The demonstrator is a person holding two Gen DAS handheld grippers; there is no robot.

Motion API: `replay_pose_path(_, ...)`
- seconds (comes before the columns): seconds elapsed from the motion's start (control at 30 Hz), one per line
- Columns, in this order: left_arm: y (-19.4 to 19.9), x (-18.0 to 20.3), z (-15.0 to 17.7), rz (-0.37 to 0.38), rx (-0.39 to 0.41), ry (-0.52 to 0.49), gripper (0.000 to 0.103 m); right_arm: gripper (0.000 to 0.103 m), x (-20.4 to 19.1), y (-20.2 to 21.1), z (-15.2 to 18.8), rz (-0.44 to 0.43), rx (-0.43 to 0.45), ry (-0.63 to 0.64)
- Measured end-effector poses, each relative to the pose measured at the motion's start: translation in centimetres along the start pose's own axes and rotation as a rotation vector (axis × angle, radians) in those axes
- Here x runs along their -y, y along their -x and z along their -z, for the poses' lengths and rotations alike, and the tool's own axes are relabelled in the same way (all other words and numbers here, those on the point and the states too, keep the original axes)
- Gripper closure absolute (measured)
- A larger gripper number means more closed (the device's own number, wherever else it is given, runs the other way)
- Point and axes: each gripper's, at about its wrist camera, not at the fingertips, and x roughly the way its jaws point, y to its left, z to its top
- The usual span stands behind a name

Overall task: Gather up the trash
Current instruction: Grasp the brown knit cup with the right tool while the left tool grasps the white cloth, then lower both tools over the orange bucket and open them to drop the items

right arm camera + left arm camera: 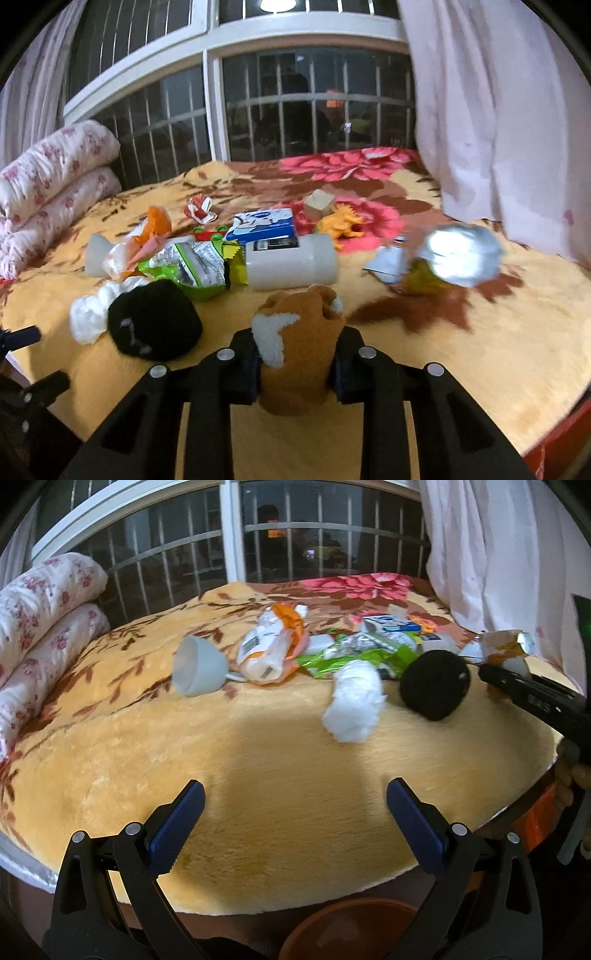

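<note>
My right gripper (pixel 297 339) is shut on an orange-brown sock (pixel 295 369) with a white patch, held just above the yellow plush blanket (pixel 443 369). Left of it lie a black rolled sock (pixel 155 325) and a white roll (pixel 92 314). Behind them are a green snack wrapper (pixel 195 269), a lying white bottle (pixel 291 262), a blue-white box (pixel 264 225) and a silver foil bag (pixel 458 254). My left gripper (pixel 295 786) stands open over bare blanket near the front edge, well short of the white roll (pixel 354 709), black sock (pixel 436 685), orange-white wrapper (pixel 269 646) and grey cup (pixel 197 668).
A brown basin (pixel 351 930) sits below the bed's front edge. Folded floral quilts (pixel 44 609) are stacked at the left. A barred window (pixel 229 546) and a pink curtain (pixel 498 554) close the back. An orange toy dinosaur (pixel 341 221) and a wooden block (pixel 319 201) lie farther back.
</note>
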Motion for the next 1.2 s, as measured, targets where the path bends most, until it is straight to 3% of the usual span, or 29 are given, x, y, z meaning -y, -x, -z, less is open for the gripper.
replay_pose_path(0.17,-0.6,0.7,-1.5,0.009,0.011,0.004,0.007,0.075,2.1,1.9,1.6,0.01,0.005,-0.065)
replay_pose_path(0.43,-4.4,2.1,-3.6,-0.006,-0.023,-0.035,0.007,0.075,3.0,2.2,2.1,0.024,0.018,-0.071)
replay_pose_path(0.63,-7.0,1.9,-5.7,0.024,-0.044,0.007,0.007,0.074,2.5,1.9,2.0,0.025,0.02,-0.046)
replay_pose_path(0.7,-7.7,1.8,-6.2,0.03,-0.05,0.022,0.011,0.074,2.2,1.7,1.9,0.022,0.017,-0.041)
replay_pose_path(0.77,-8.3,1.8,-6.4,0.047,-0.062,0.028,0.044,0.074,2.0,1.5,1.8,0.019,0.016,-0.04)
replay_pose_path(0.83,-8.8,2.1,-6.3,0.032,-0.067,0.009,0.054,0.074,1.8,1.3,1.7,0.018,0.014,-0.036)
replay_pose_path(0.87,-8.7,2.4,-6.3,0.029,-0.054,-0.003,0.066,0.074,1.8,1.2,1.8,0.019,0.014,-0.034)
replay_pose_path(1.0,-8.3,3.9,-5.7,-0.026,-0.019,-0.079,0.072,0.074,1.3,1.1,1.6,0.024,0.019,-0.026)
replay_pose_path(1.2,-5.5,3.7,-5.4,-0.012,-0.007,-0.02,0.073,0.074,1.0,1.9,1.7,0.008,0.031,-0.031)
